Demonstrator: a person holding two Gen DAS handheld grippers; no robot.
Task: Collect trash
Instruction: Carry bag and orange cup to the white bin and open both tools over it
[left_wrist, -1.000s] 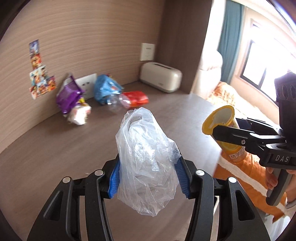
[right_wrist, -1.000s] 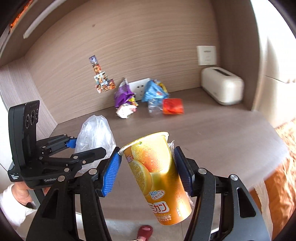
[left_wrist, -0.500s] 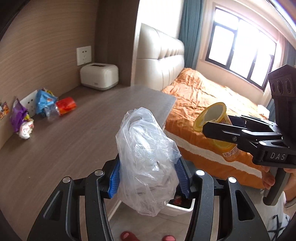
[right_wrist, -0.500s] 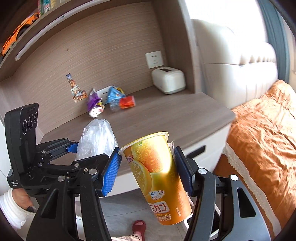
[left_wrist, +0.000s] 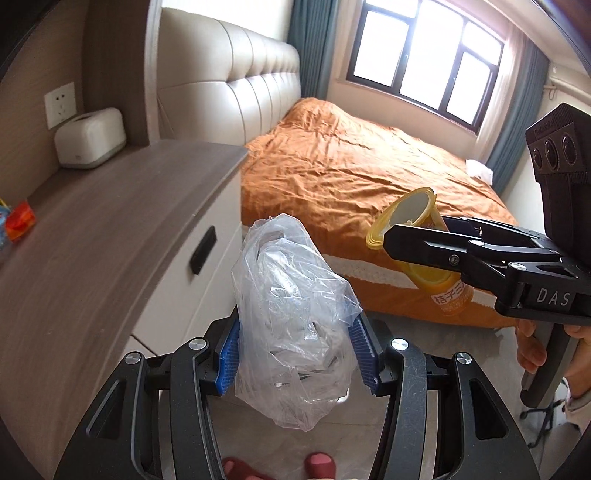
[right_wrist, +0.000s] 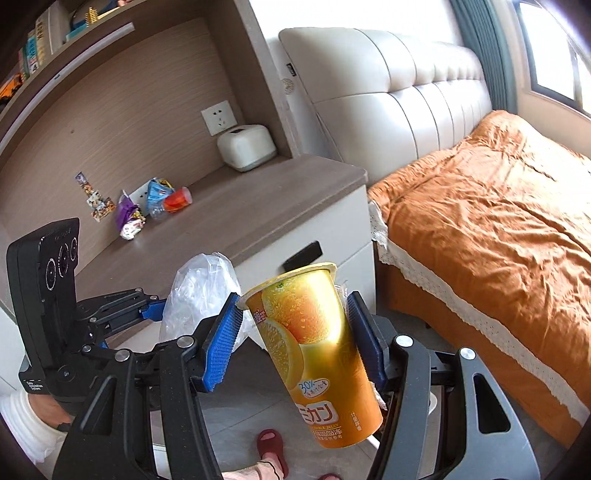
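Centrally, lower frame: crumpled clear plastic bag (left_wrist: 295, 325) clamped between blue pads of left gripper (left_wrist: 297, 356). Tall orange-printed jelly cup (right_wrist: 314, 350), tilted, clamped in right gripper (right_wrist: 295, 343) at lower centre of its view. Both held above grey tile floor (right_wrist: 258, 402). Upper left: wood-grain desk top (right_wrist: 236, 218) bearing purple wrapper (right_wrist: 127, 214), blue packet (right_wrist: 157, 192), red-labelled bottle (right_wrist: 177, 199), white toaster (right_wrist: 246, 147). Right: orange bedspread (right_wrist: 491, 221).

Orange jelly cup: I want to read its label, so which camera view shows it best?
The right wrist view: the orange jelly cup faces the camera between the right gripper pads, printed side fully visible. The left wrist view shows only its rim and part of its side, behind a gripper finger.
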